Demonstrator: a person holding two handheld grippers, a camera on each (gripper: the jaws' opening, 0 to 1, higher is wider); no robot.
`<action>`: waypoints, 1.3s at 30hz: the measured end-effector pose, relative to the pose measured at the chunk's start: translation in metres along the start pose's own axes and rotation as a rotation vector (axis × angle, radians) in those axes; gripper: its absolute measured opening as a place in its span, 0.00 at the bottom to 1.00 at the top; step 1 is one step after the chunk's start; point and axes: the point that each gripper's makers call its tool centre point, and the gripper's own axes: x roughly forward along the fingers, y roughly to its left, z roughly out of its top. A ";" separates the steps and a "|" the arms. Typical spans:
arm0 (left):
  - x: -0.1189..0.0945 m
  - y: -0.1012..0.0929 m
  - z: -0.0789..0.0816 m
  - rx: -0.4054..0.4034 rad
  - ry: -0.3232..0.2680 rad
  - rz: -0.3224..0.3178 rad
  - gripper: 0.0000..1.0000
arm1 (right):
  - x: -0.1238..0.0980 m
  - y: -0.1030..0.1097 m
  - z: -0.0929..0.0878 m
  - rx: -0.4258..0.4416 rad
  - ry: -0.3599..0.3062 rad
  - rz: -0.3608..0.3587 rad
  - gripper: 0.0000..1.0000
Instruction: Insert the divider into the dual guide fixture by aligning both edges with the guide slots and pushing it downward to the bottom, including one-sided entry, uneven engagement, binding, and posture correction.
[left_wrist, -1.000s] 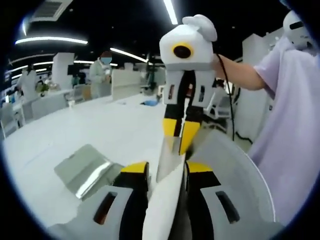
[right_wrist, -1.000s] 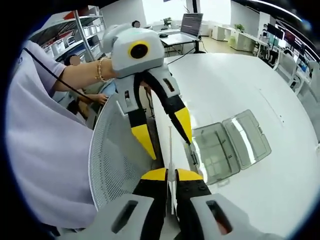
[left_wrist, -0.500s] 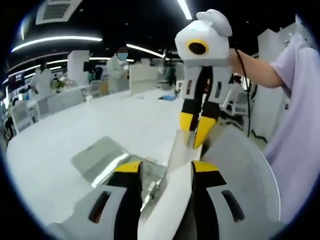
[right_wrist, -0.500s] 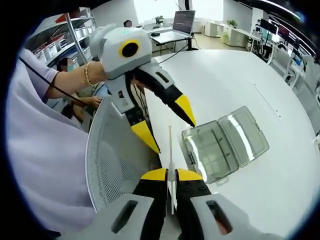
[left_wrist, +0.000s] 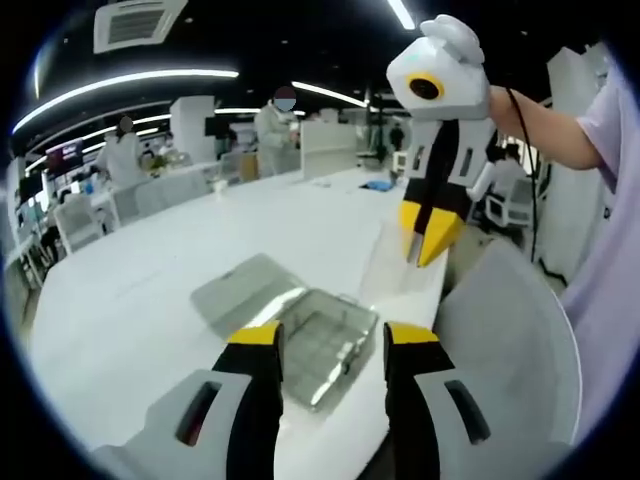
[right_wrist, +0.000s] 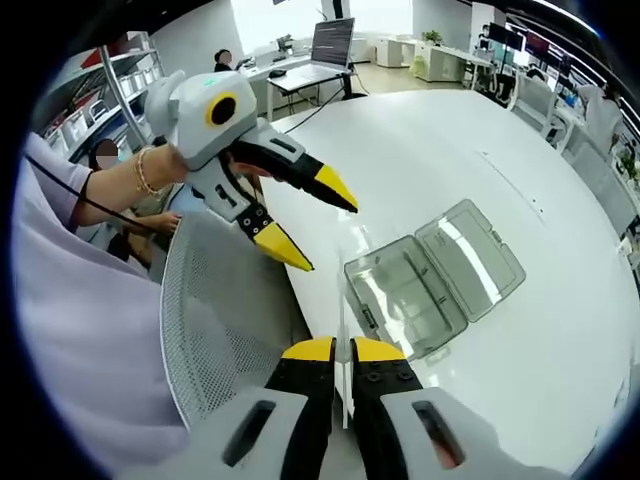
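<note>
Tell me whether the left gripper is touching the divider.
Apart. In the right gripper view the left gripper has its jaws spread wide, well clear of the thin divider, which the right gripper pinches alone.

No legible text or labels

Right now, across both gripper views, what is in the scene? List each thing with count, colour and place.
Divider: one, thin clear sheet, clamped edge-on in the right hand-held gripper, above the table edge.
Clear case: one, transparent grey, lid open flat, lying on the table; also in the left gripper view.
Table: one, white, rounded edge.
Mesh chair back: one, white, beside the table edge.
Laptop: one, dark, on a far desk.
People in the background: several, in white coats.
Left hand-held gripper: white with yellow tips, jaws open, holding nothing.
Right hand-held gripper: white with yellow tips, shut on the divider.
</note>
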 end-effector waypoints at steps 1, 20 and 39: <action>-0.001 0.001 0.000 -0.001 -0.001 0.005 0.38 | 0.000 -0.001 0.001 0.017 0.000 -0.006 0.00; -0.031 0.026 -0.026 0.042 0.090 0.086 0.57 | 0.010 -0.013 0.015 0.201 -0.006 -0.081 0.00; -0.042 0.034 -0.034 0.005 0.069 0.079 0.58 | 0.019 -0.029 0.013 0.467 0.017 -0.137 0.00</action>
